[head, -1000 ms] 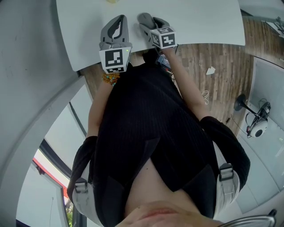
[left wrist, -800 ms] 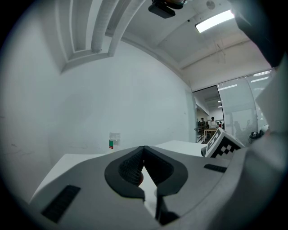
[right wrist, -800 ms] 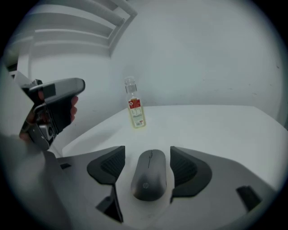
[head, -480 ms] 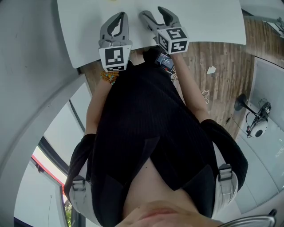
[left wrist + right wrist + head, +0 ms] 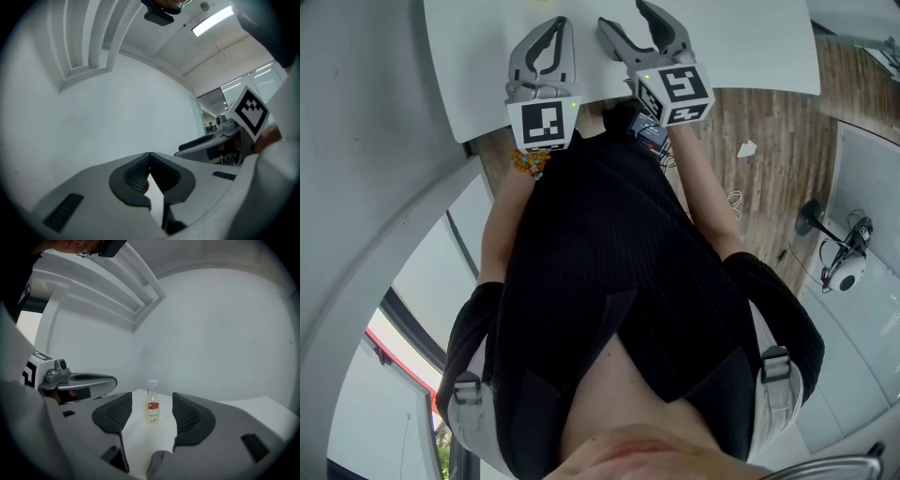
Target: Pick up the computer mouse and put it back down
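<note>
White wall fills the background of both gripper views, and a white table [image 5: 750, 47] runs across the top of the head view above a strip of wooden floor [image 5: 769, 122]. Both grippers reach over the table's near edge, held out by a person in a black top [image 5: 609, 281]. The left gripper [image 5: 149, 155] hangs above the table's left part with its jaws clenched, the ribbed pads meeting at the tips and nothing gripped between them. The right gripper [image 5: 625, 17] sits over the middle of the table's near edge with its jaws released and standing well apart. In the right gripper view the grey computer mouse [image 5: 158, 466] lies on the table low down between the bases of those jaws, showing only its rounded top with a seam; neither pad touches it. Farther in on the table, seen through the gap between the open jaws, a small clear bottle [image 5: 152, 403] of yellowish liquid stands upright with a white cap and a label, clear of both jaws and apart from the mouse.
</note>
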